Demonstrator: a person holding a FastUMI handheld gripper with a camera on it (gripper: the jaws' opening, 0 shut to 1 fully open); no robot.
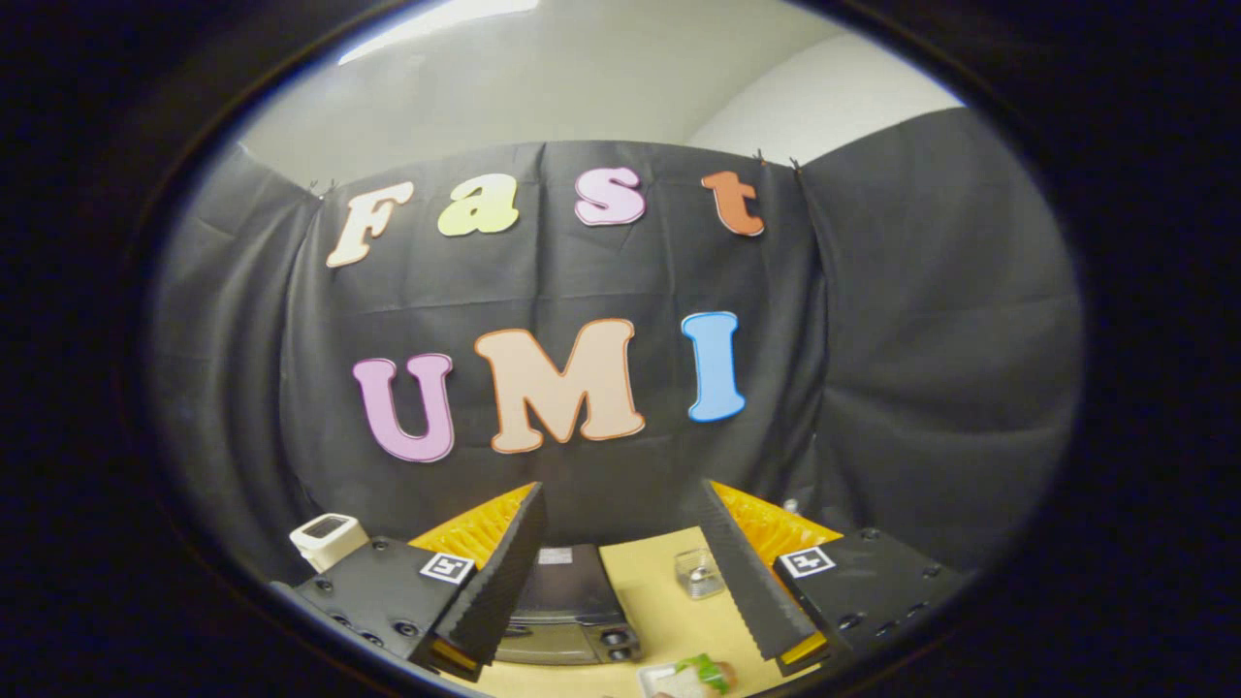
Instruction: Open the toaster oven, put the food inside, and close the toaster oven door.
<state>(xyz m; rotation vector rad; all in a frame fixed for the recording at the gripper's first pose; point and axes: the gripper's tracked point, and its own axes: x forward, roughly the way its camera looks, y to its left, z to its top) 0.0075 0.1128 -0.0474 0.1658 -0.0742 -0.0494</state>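
A: What sits nearest?

B: The gripper point(620, 635). Two fingers point(494, 582), spread wide apart, pinching nothing. Their near ends are cut off by the view.

A: And what is between them?

B: The oven point(572, 611), on the yellow bench point(659, 601), lying partly behind the left finger so its left side is hidden. Seen from above, it shows a dark top and a paler front strip with two knobs point(613, 638) at its right end. Whether its door is open or closed cannot be told from here.

A: The food?

B: One plate point(657, 679), nearer than the oven and a little to its right, just ahead of the gap between the fingers. The food point(700, 671) on it has green and pale parts; the plate is cut off at its near edge, so what kind of food it is stays unclear.

A: Anything else?

B: One small clear jar point(698, 572), right of the oven, close to the right finger. One white device point(328, 539) at far left, beyond the gripper's body; its dark top panel is too small to read.

A: Any writing?

B: Two square black-and-white marker tags point(447, 567), one on each side of the gripper. A pale label point(555, 555) on the oven's top, illegible.
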